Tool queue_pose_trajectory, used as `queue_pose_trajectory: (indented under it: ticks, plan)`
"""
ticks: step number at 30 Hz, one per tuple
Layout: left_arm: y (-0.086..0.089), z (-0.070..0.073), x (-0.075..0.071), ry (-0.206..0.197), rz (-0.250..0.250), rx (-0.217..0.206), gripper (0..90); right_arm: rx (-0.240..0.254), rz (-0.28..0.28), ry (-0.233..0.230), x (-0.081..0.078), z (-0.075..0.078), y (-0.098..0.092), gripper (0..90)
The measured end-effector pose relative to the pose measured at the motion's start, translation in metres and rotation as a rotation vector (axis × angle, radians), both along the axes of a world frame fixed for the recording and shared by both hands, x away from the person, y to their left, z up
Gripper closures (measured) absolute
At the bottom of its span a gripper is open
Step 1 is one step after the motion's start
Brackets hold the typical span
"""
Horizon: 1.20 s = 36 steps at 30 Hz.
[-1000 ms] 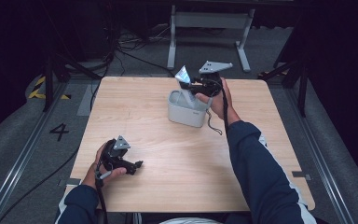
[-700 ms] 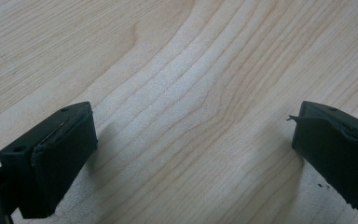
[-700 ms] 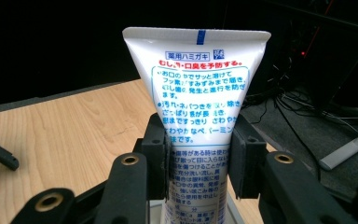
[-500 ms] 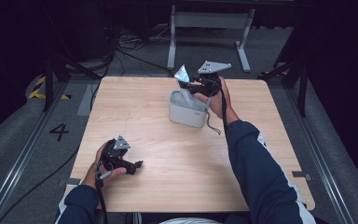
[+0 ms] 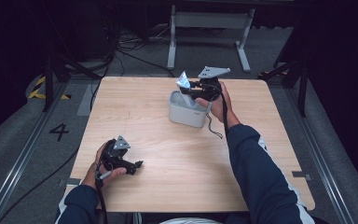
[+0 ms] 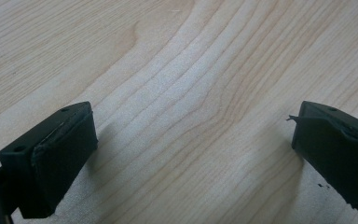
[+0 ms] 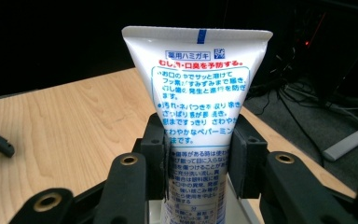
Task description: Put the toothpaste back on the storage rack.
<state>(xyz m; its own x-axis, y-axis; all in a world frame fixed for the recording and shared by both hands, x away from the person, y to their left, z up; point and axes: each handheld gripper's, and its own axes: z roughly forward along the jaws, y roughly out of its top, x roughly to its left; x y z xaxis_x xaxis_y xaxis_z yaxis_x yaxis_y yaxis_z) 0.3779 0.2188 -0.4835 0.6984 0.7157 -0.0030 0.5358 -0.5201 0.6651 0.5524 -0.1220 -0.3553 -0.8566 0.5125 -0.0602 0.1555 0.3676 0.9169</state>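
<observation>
A white tube (image 7: 200, 79) with blue and red print stands upright, crimped end up, between the pads of my right gripper (image 7: 199, 154), which is shut on its middle. From above, the tube (image 5: 183, 80) has its lower end down inside a grey open-topped container (image 5: 186, 114) at the back middle of the table. My right gripper (image 5: 192, 88) reaches it from the right, just above the rim. My left gripper (image 5: 137, 164) rests near the front left of the table. Its jaws stand wide open over bare wood, with nothing between them (image 6: 193, 154).
The wooden table (image 5: 168, 186) has free room around the container and along the front. A cable (image 5: 213, 128) trails from the right gripper onto the tabletop. Beyond the far edge are dark floor, cables and a grey metal stand (image 5: 209, 21).
</observation>
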Motion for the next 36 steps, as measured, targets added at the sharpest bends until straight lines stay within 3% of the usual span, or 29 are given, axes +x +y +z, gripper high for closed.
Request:
queue_pose_trajectory:
  ticks: [19, 25, 30, 36]
  plan:
    - [0.000, 0.000, 0.000, 0.000, -0.001, 0.002, 0.3, -0.126, -0.010, 0.050, -0.011, -0.011, -0.021, 62.2]
    - [0.000, 0.000, 0.000, 0.000, -0.001, 0.002, 0.3, -0.204, -0.011, 0.072, -0.013, -0.014, -0.021, 61.6]
    - [0.000, 0.000, 0.000, -0.002, 0.000, 0.001, 0.3, -0.177, -0.034, 0.092, -0.013, -0.014, -0.025, 60.8]
    - [0.000, 0.000, 0.000, 0.000, 0.000, -0.001, 0.3, -0.169, -0.040, 0.085, -0.018, -0.015, -0.026, 61.5]
